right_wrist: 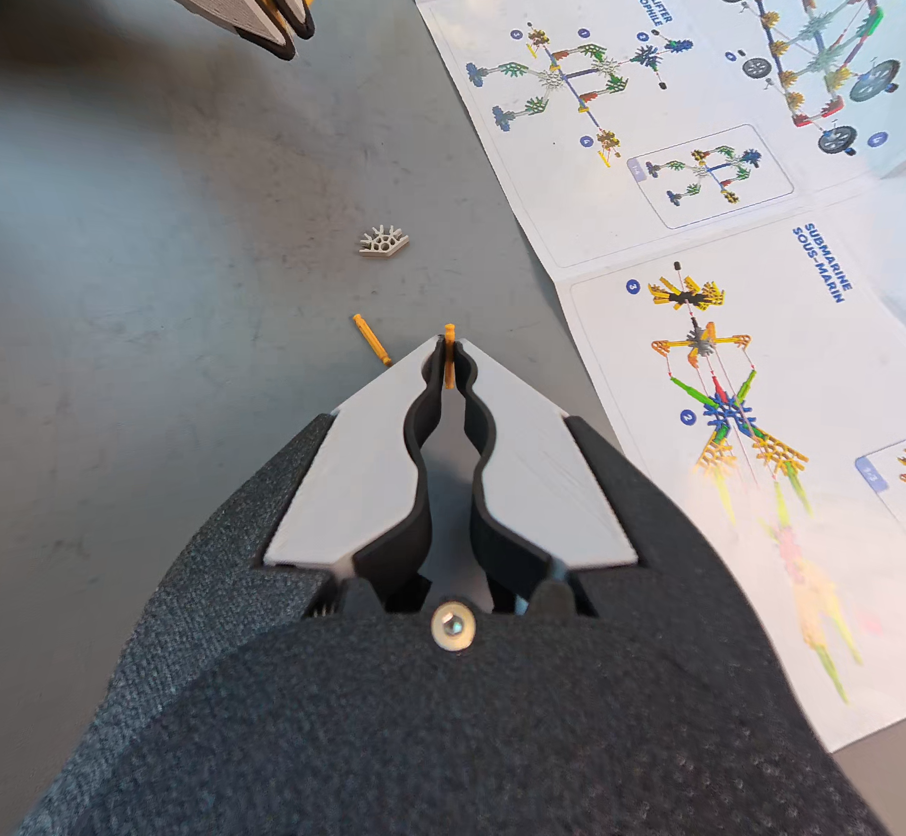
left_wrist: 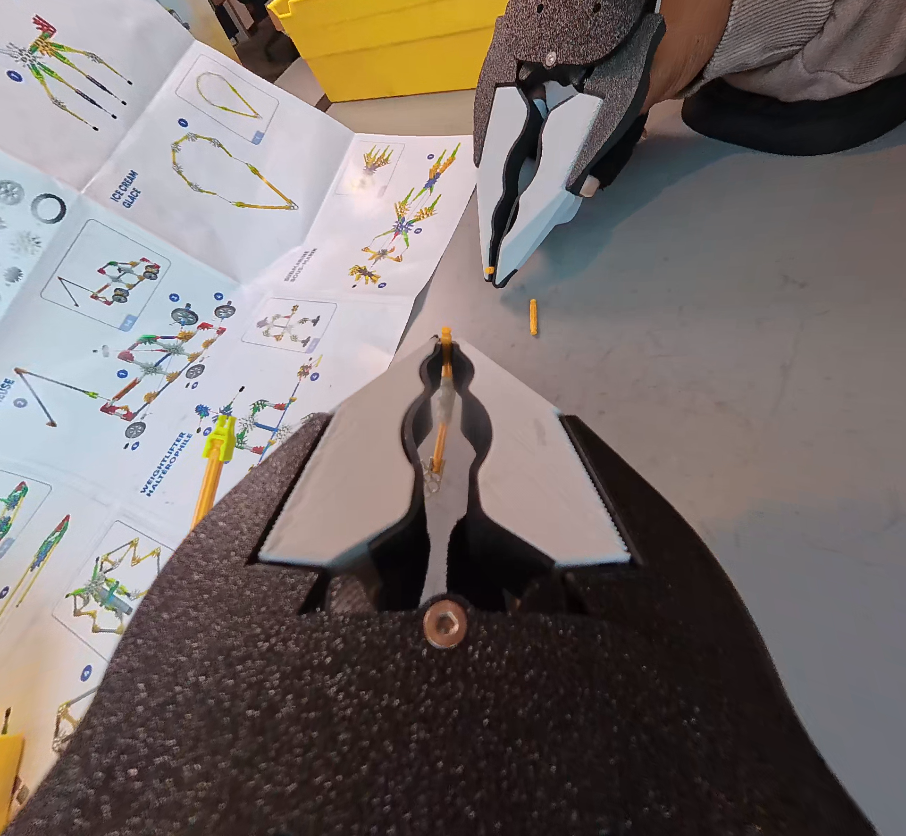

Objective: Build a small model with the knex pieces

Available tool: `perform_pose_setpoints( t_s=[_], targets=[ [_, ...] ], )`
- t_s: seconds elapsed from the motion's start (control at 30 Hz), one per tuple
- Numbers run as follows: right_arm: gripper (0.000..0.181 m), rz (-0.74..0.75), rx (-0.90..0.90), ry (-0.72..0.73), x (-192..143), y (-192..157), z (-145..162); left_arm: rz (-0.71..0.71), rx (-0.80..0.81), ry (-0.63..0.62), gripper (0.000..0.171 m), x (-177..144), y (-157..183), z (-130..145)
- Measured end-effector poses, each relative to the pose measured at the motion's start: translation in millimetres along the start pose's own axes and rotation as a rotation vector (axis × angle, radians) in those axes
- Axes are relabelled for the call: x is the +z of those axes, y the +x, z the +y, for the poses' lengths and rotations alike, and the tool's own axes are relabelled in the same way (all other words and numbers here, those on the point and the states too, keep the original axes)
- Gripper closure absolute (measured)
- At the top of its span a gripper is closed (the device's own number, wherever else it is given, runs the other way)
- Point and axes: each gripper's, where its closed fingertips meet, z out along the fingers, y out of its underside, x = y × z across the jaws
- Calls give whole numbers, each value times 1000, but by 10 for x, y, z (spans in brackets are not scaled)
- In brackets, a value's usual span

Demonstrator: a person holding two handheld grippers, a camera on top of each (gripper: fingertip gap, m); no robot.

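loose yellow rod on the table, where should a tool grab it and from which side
Take the loose yellow rod at mid-length, coming straight down from above with the fingers across its thin width. It lies flat on the grey table, apart from the grey connector, so only its long sides are exposed. Its near end runs behind the right tool.

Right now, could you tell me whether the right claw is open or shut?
Shut. In its own wrist view the right claw has its tips pinched on a short orange rod, whose end pokes out past them, above the grey table.

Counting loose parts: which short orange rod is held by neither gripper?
The orange rod lying flat on the grey table, just left of the right gripper; the others sit pinched in grippers.
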Motion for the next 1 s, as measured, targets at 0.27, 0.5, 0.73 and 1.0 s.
perform_pose_setpoints(
  t_s=[0.27,0.5,0.73,1.0],
  targets=[
    [166,1,-4,11,-19,25,-8,45,-101,48,169,-46,-34,-43],
    [163,-73,-77,289,-232,-218,-514,178,-333,205,169,-178,-43,-281],
    [164,-245,-293,237,-28,-942,-504,295,-349,-116,164,87,249,252],
    [165,-155,-198,362,-272,-603,-685,225,-237,-104,130,-189,146,34]
  ],
)
